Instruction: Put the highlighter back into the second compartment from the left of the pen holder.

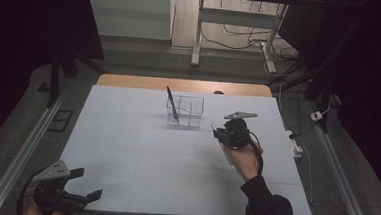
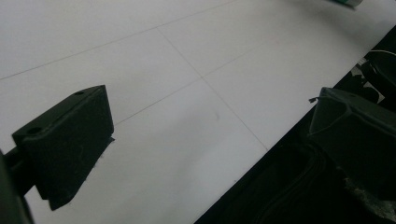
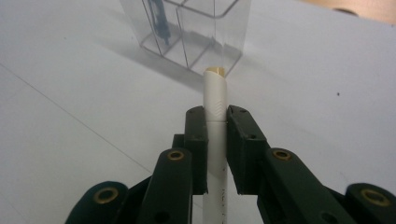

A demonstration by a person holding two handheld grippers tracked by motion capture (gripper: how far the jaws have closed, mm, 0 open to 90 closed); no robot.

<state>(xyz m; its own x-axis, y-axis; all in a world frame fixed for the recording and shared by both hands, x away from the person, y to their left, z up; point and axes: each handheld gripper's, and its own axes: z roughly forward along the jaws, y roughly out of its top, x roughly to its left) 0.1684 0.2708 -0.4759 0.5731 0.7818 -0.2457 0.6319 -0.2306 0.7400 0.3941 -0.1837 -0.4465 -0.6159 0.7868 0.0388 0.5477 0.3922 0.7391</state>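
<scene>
1. My right gripper (image 1: 219, 133) hangs above the table (image 1: 126, 148), just to the right of the clear box (image 1: 185, 111) and a little nearer to me than it.
2. Its fingers (image 3: 196, 135) are clamped on a white pen (image 3: 215, 116); in the right gripper view one pad presses on each side of the barrel.
3. The pen runs lengthwise between the pads, its tan tip (image 3: 215, 71) pointing towards the clear box, the rest of the barrel running back under the gripper.
4. In the high view the pen shows as a pale stick crossing my right hand (image 1: 245, 158), clear of the table top.
5. The clear box stands near the far edge of the table, about midway across, and thin walls split it into compartments.
6. A blue pen (image 1: 172, 104) leans in the left compartment of the box, its upper end sticking out above the rim.
7. The compartments to the right of the blue pen look bare, as far as I can tell through the clear walls.
8. My left gripper (image 1: 81, 183) sits far from the box, at the near left corner of the table, over its edge.
9. Its fingers (image 2: 70, 140) are spread wide apart with nothing between them, just white table top and the dark drop beyond the edge.
</scene>
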